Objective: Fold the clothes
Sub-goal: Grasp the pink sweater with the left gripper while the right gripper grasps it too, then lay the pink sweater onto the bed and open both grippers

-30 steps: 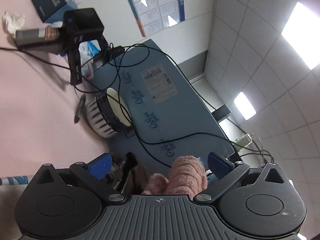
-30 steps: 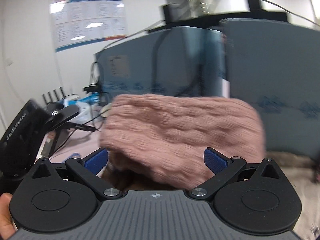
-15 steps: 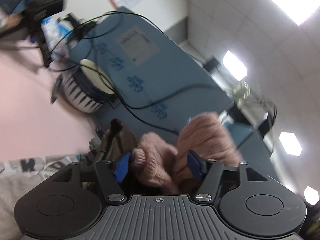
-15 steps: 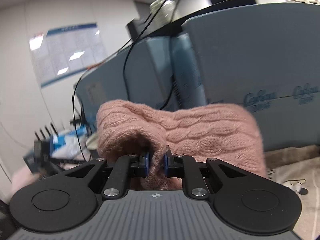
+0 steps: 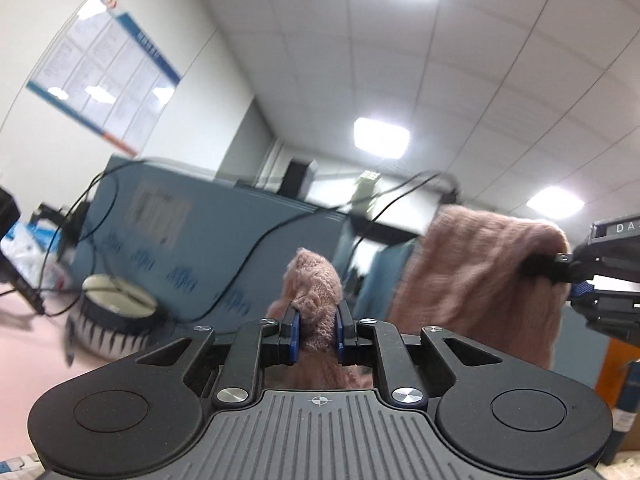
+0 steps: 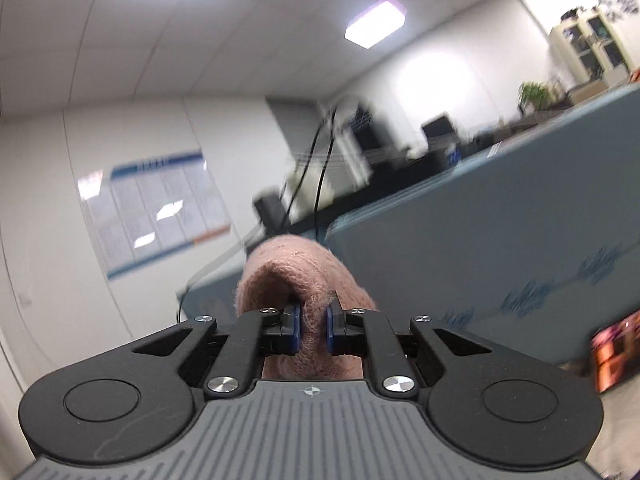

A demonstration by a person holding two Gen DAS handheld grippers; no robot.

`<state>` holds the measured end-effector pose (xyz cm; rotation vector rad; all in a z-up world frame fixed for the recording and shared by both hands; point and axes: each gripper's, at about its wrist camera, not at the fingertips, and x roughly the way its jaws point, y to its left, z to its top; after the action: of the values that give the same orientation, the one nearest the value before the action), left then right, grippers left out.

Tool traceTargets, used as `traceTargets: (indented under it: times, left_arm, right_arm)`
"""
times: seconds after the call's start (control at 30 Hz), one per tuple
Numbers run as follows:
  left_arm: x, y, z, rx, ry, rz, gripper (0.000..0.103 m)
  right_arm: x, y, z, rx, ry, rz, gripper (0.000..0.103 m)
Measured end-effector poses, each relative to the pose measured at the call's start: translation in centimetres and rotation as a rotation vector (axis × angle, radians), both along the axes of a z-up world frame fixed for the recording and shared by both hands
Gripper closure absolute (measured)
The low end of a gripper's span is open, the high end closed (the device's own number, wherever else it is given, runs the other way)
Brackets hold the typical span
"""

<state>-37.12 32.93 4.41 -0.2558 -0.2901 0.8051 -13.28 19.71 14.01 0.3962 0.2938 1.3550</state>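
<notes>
Knitwear first: a dusty-pink cable-knit woollen garment (image 5: 316,300) is pinched in both tools. Left gripper (image 5: 317,330), black with blue pads, has its jaws drawn narrow on a bunched fold of the knit, which bulges up above the pads. Right gripper (image 6: 313,330), same build, is likewise clamped narrow on a rounded hump of the same pink wool. In the left wrist view the right gripper shows at the far right edge, biting the top corner of a broad hanging panel of the garment. Judgement: two separate hold points along one edge, so that the piece hangs free between them and can be straightened before it is laid down for a fold. Both cameras tilt up toward the ceiling, and neither shows the garment touching any surface; its lower part is hidden below the gripper bodies, so it seems held aloft, well above the pink tabletop (image 5: 36,344). Beyond, on that tabletop at left, a round black-and-white striped container with a pale lid (image 5: 114,322), blurred. Behind it a blue-grey office partition (image 5: 224,248) with black cables (image 5: 256,244) draped over it. Farthest, a white wall with a blue-bordered notice board (image 5: 104,68) and white ceiling tiles with lit panels (image 5: 382,136).
</notes>
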Motion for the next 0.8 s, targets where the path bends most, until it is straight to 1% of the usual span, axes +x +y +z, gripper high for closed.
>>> traceTargets:
  times: [0.07, 0.2, 0.27, 0.37, 0.5, 0.57, 0.63, 0.67, 0.73, 0.8]
  left_arm:
    - [-0.4, -0.9, 0.3, 0.024, -0.037, -0.039, 0.09]
    - [-0.2, -2.8, 0.6, 0.066, -0.078, -0.122, 0.09]
    - [0.5, -3.8, 0.6, 0.081, -0.072, -0.173, 0.09]
    - [2.4, -5.1, 0.4, 0.072, -0.03, -0.279, 0.09]
    - [5.7, -6.3, -0.5, 0.018, 0.096, -0.431, 0.09]
    - [7.4, -7.1, -1.2, -0.001, 0.192, -0.498, 0.09]
    - [8.9, -8.1, -1.9, -0.006, 0.288, -0.551, 0.09]
    - [9.4, -8.7, -2.2, 0.0, 0.329, -0.564, 0.09]
    - [9.9, -9.6, -2.7, 0.02, 0.397, -0.559, 0.09]
    - [10.0, -10.0, -3.1, 0.013, 0.441, -0.55, 0.089]
  right_arm:
    - [1.3, -2.8, 0.5, 0.027, -0.003, -0.047, 0.093]
    - [4.4, -8.8, 0.4, 0.051, 0.005, -0.164, 0.093]
    - [5.8, -11.9, 0.1, 0.056, 0.006, -0.226, 0.093]
    - [7.4, -16.7, -1.1, 0.033, -0.012, -0.337, 0.093]
    - [9.2, -21.9, -3.8, -0.052, -0.011, -0.466, 0.093]
    - [10.0, -24.2, -5.6, -0.108, 0.0, -0.525, 0.093]
    - [10.7, -25.3, -7.9, -0.186, 0.035, -0.565, 0.093]
    - [11.1, -25.9, -9.1, -0.229, 0.06, -0.578, 0.093]
    - [11.7, -27.3, -11.4, -0.306, 0.109, -0.59, 0.093]
    - [12.2, -28.5, -13.3, -0.371, 0.147, -0.592, 0.093]
